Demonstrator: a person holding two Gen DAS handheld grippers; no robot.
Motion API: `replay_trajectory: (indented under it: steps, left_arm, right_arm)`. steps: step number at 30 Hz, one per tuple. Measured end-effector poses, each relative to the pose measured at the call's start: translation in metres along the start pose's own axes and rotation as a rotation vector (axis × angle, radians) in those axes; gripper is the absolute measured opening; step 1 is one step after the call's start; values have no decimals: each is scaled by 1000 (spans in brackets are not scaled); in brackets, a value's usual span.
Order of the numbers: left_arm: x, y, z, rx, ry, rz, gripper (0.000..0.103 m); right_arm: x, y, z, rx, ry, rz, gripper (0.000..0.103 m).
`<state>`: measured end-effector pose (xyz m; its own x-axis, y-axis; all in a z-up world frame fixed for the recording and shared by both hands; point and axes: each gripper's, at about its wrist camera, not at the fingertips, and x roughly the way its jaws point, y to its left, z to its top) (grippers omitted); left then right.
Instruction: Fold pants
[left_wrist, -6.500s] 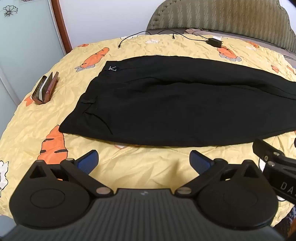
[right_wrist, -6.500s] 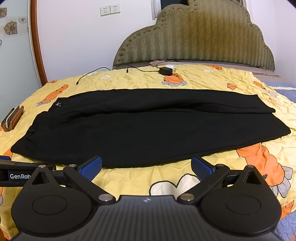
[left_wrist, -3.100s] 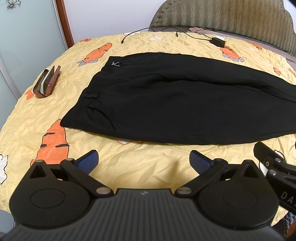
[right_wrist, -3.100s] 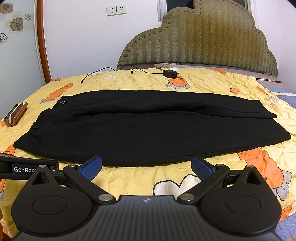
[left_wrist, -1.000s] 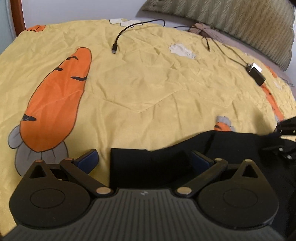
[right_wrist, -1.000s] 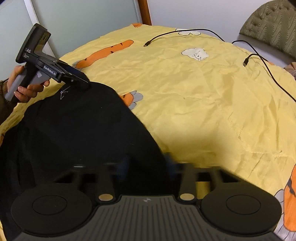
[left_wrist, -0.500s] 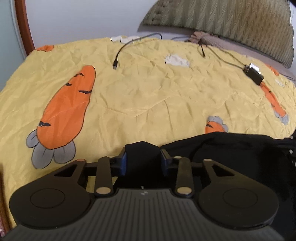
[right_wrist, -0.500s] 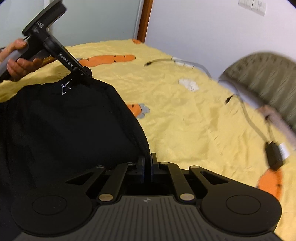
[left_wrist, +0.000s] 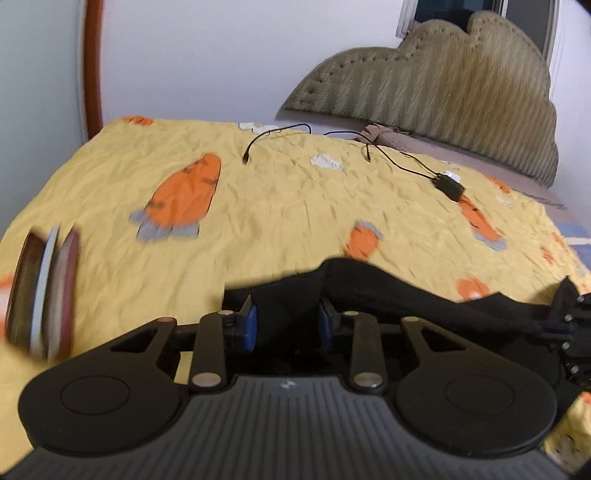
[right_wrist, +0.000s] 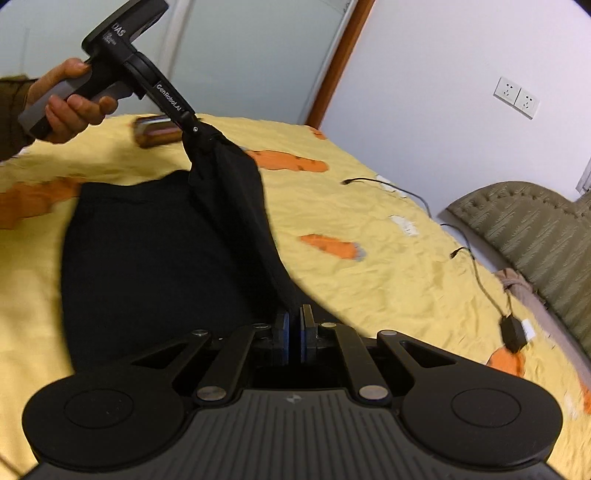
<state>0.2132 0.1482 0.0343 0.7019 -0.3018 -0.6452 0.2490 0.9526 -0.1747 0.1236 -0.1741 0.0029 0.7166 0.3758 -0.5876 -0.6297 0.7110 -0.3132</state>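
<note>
Both hand-held grippers, left (left_wrist: 286, 326) and right (right_wrist: 294, 334), pinch the black fabric pants (right_wrist: 155, 258) mid-frame, lifting one edge above the yellow carrot-print bedspread (right_wrist: 369, 258).

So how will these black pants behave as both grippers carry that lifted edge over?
Probably floppy: the pants hang in a slack drape from the left gripper down to the right gripper. They look light, since two small pinches lift the edge. The rest will likely drag across the yellow bedspread and bunch rather than hold shape.
</note>
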Motion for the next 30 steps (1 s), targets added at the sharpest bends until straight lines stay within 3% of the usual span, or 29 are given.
replay_trajectory:
  steps: [6, 13, 23, 26, 30]
  left_arm:
    - [-59, 1, -59, -16, -36, -4, 30]
    - [-67, 2, -103, -13, -38, 41, 30]
    - [-81, 0, -126, 107, -82, 138, 37]
    - [-81, 18, -134, 69, -24, 187, 36]
    - [-94, 31, -126, -4, -37, 205, 36]
  right_arm:
    - [-30, 55, -22, -4, 41, 62, 5]
    - [-24, 94, -39, -36, 100, 83, 5]
    - [-19, 132, -51, -204, 157, 22, 5]
    - [-20, 133, -53, -200, 157, 15, 5]
    - [-20, 135, -54, -235, 153, 4, 5]
